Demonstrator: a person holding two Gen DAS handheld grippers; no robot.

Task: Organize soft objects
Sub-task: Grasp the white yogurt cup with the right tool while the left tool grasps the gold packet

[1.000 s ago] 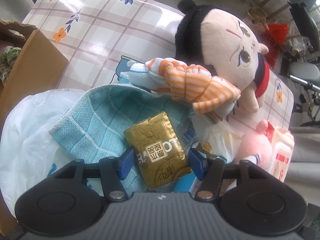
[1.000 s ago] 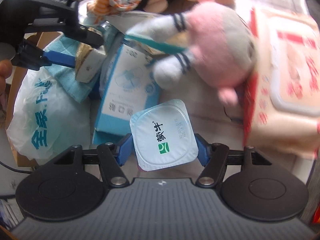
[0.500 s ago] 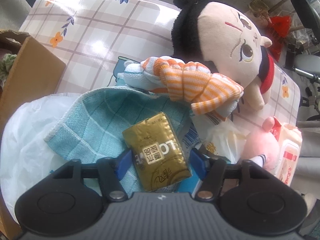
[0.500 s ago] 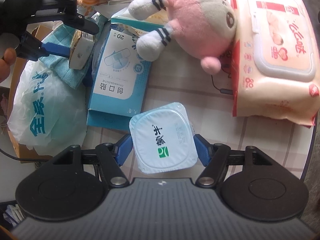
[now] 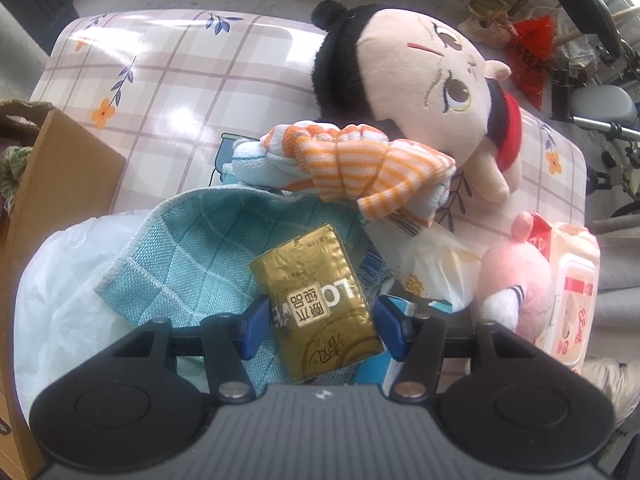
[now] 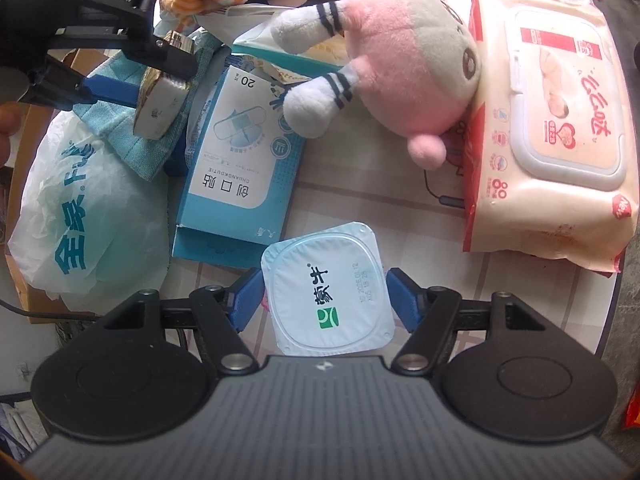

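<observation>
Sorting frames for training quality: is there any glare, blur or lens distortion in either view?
Left wrist view: bright glare on the glossy tablecloth, table edges bowed by the fisheye, doll sharp. Right wrist view: evenly lit, print on the yogurt cup and wipes pack readable; the far top edge is softer and curved.

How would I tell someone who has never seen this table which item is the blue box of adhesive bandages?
Start at the big peach wet wipes pack by the table's edge, then move past the pink plush toy leaning on it. The blue bandage box lies flat just beyond, between that toy and the white plastic bag. It is the only rigid cardboard box there, with a plaster drawing and "20" printed on top.
</observation>
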